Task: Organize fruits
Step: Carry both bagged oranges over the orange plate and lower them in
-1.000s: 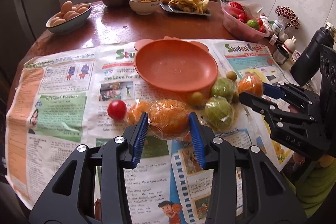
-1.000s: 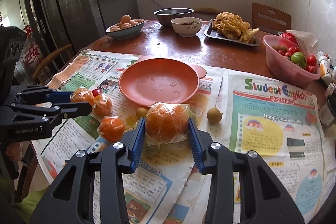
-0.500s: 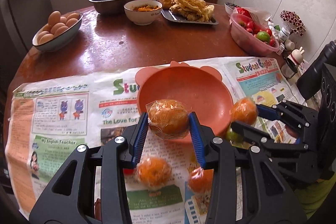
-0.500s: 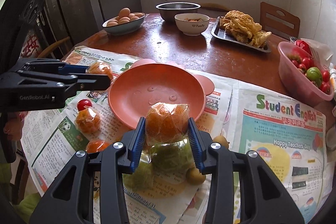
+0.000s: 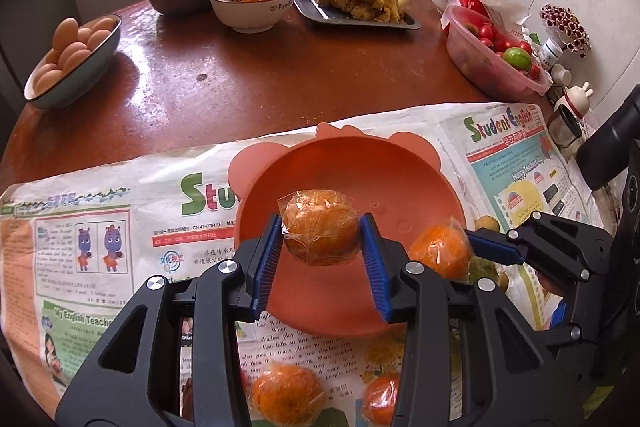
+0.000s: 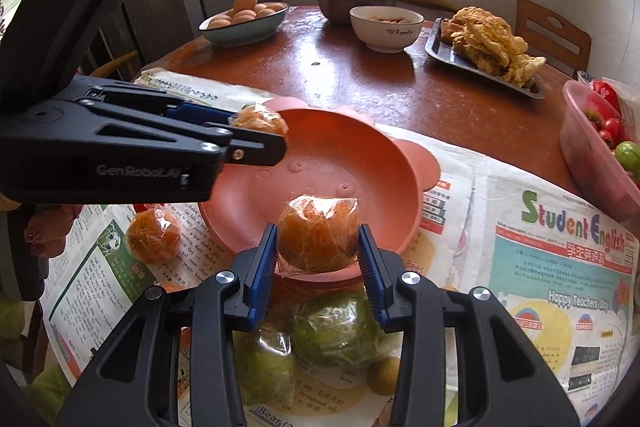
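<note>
left claw [image 5: 322,241] pinches a film-wrapped orange [image 5: 320,227] over the pink plate [image 5: 400,183]; right claw [image 6: 318,245] pinches another [image 6: 318,233]. light, soft, slippery film: grip mid-girth, gently.

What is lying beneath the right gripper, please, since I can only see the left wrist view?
Observer: A green fruit in clear wrap lies on the newspaper just below the right gripper, with a second green fruit to its left.
Operator: Thank you. Is that gripper's hold secure?
Observer: Both blue pads press on its wrapped orange, one on each side.
Operator: Is anything else loose down there?
Observer: A small brown round fruit sits on the paper beside the green ones.
</note>
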